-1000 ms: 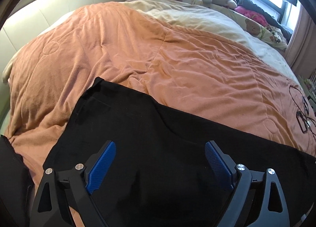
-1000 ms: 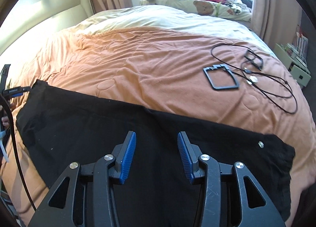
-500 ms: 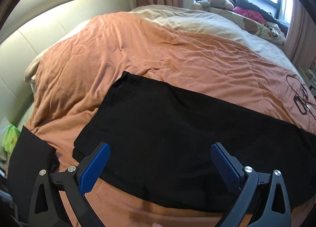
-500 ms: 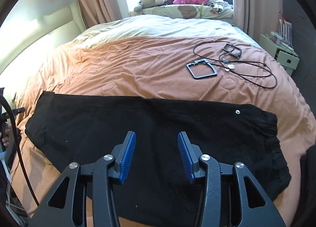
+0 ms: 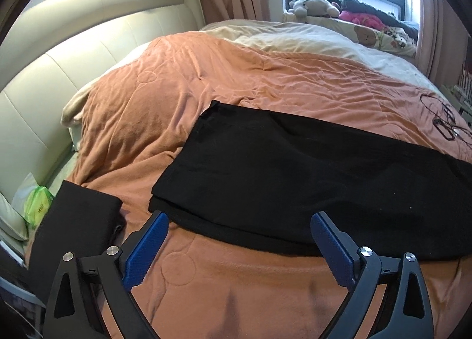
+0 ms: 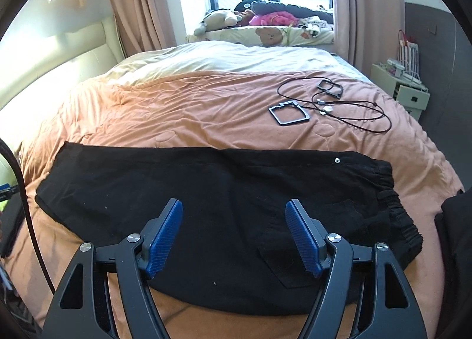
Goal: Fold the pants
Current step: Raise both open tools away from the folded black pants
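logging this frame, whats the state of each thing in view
pants: folded lengthwise, flat on the bed, not held
left gripper: open, empty
right gripper: jaws opening, nothing between them
cable: loose on the blanket
curtains: drawn aside

Surface: bed [image 6: 424, 162] covered by an orange quilt [image 6: 206, 109], wrinkled; cream bedding [image 6: 224, 59] across the far end, toward the window.
Pants [image 6: 236, 191]: black, flat on the quilt just ahead of the right gripper [image 6: 234, 234], lying crosswise; elastic waistband to its right, leg ends to its left.
Second black garment [image 5: 79, 221]: folded, on the near edge of the quilt, left of the left gripper [image 5: 239, 244], apart from the pants [image 5: 309, 174].
Black square frame [image 6: 289, 113]: on the quilt, far ahead and right of the right gripper, beyond the pants.
Black cable [image 6: 354, 103]: looped just right of the frame.
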Demonstrator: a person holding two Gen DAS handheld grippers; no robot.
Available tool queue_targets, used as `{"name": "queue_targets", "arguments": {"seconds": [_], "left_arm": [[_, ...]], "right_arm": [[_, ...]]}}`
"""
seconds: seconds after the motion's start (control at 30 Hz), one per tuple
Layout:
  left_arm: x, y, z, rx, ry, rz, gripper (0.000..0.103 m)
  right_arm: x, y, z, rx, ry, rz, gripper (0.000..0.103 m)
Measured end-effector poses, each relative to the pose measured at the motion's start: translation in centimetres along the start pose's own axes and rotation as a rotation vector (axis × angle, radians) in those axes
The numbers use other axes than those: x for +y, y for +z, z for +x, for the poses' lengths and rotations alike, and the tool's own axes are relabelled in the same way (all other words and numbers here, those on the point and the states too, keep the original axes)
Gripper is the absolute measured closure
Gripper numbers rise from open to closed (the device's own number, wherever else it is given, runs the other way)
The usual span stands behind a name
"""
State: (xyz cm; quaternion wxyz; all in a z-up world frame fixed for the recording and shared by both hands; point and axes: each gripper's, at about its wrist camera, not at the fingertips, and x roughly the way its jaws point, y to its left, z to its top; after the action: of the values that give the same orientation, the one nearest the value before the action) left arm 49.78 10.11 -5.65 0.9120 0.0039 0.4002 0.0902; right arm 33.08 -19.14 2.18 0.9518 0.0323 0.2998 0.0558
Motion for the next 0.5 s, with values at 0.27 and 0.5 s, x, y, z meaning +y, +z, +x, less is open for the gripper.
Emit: {"name": "queue_targets", "arguments": {"seconds": [0.27,0.5], "left_arm": [[2.6,-3.1,-1.1,-0.026,0.043,-0.005,0.005],[4.6,-6.7,-0.6,-0.001,0.100,0.003,0.005]], "right_arm": [[-1.7,-2.0,-0.9,0.000,-0.014,0.038,0.032],[-2.7,-4.2,-1.7,0.014,-0.074,0.071,0.032]]}}
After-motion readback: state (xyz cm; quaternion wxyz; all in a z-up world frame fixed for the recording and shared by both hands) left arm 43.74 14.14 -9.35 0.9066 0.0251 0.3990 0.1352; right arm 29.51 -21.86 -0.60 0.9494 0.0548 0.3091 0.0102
